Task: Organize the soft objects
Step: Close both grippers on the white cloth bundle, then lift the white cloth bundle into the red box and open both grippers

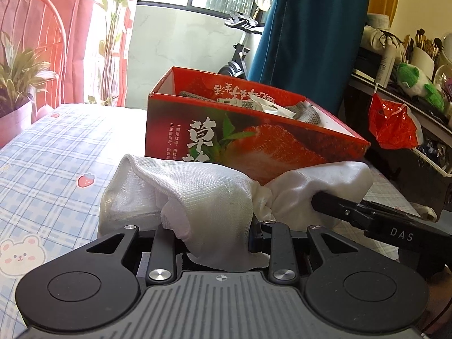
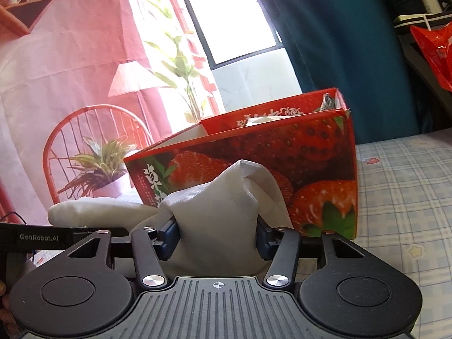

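From where I sit, both wrist feeds are filled by one white sock (image 1: 180,195), stretched between the two tools just in front of the red strawberry box (image 1: 254,144). My left hand-held gripper (image 1: 209,234) has its jaws drawn in narrow on one end of the sock, fabric bunched between the fingers and spilling over the top. My right hand-held gripper (image 2: 216,240) stands partly open with the other end of the sock between its blue pads (image 2: 169,238); cloth fills the gap and both pads look pressed against it. In the left feed the right tool's black arm comes in from the right edge and meets the sock near its twisted middle. The box sits on a bed sheet (image 1: 56,152) of blue plaid printed with small strawberries and a bear. It is open at the top; a grey knitted item (image 1: 308,114) and some white paper lie inside. Behind: pink curtain (image 2: 70,56), potted plant (image 1: 17,84), blue curtain (image 1: 310,28), a cluttered shelf with a red plastic bag (image 1: 392,124).
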{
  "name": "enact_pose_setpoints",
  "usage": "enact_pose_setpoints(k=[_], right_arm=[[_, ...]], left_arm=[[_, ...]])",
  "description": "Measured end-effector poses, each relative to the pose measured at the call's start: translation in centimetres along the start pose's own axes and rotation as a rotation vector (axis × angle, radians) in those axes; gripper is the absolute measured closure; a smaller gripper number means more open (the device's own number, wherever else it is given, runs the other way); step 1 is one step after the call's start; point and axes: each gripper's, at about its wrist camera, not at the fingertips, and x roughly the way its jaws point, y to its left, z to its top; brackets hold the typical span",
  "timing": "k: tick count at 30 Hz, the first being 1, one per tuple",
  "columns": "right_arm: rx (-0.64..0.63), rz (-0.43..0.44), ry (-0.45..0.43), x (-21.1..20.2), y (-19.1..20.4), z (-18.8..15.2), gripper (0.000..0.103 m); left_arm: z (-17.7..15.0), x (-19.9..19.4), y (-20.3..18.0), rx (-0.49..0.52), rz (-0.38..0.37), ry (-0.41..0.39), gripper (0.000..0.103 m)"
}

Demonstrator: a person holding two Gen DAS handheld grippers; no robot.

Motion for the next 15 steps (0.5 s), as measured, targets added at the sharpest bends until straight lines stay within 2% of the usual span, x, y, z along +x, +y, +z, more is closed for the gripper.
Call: enact_pose_setpoints(k=[5, 7, 15], right_arm=[[-0.049, 0.005, 0.029, -0.3, 1.0, 1.1, 0.059], [-0.078, 0.027, 0.012, -0.9, 1.8, 2.1, 0.059], [-0.151, 0.068, -0.063, -2.4, 3.5, 9.1, 0.059]], left_arm=[[1.0, -0.5, -0.1, 0.008, 0.004, -0.025, 0.072], [2.0, -1.2, 0.2, 0.002, -0.001, -0.052, 0.072], [7.9, -3.7, -0.2, 0.070, -0.049, -0.176, 0.071]])
